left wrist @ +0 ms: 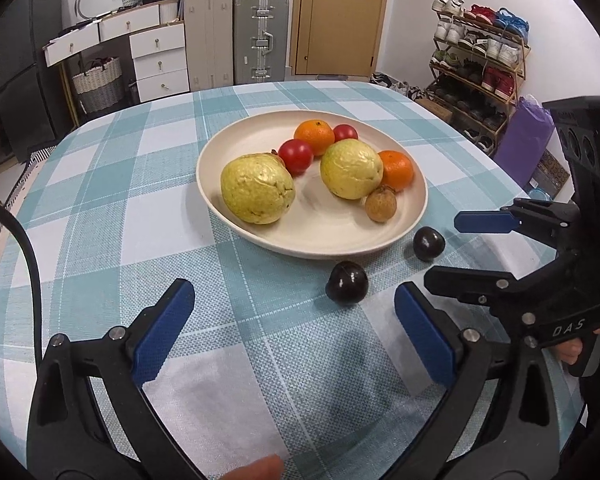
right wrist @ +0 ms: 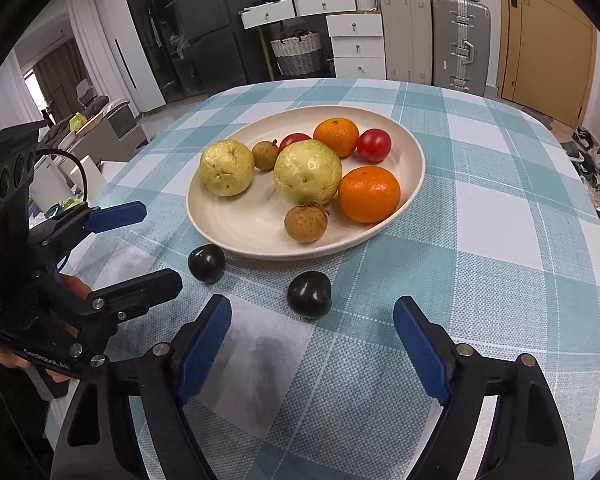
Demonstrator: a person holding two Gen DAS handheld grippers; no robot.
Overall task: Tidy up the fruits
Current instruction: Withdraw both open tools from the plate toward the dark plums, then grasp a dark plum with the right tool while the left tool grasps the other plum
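A cream plate (left wrist: 312, 240) sits mid-table on a teal-and-white checked tablecloth (left wrist: 112, 216). On it lie 2 yellow-green guavas (right wrist: 307, 172), 2 oranges (right wrist: 369, 194), 2 red tomatoes (right wrist: 374, 145) and 2 brown longans (right wrist: 305, 223).

2 dark plums are off the plate, on the cloth at its near rim. In the right wrist view, 1 plum (right wrist: 309, 294) lies at about 6 o'clock from the plate and the other plum (right wrist: 206, 263) at about 7 o'clock, almost touching the rim.

The right gripper (right wrist: 312, 344) hangs above the cloth with its jaws apart and nothing between them; the nearer plum lies just past its blue pads (right wrist: 204, 344), toward 12 o'clock.

The left gripper (left wrist: 294, 332) has its jaws spread wide and empty over bare cloth, a plum just beyond its right fingertip at about 1 o'clock. A fingertip of the person's hand (left wrist: 256, 470) shows at the bottom edge of the left wrist view.
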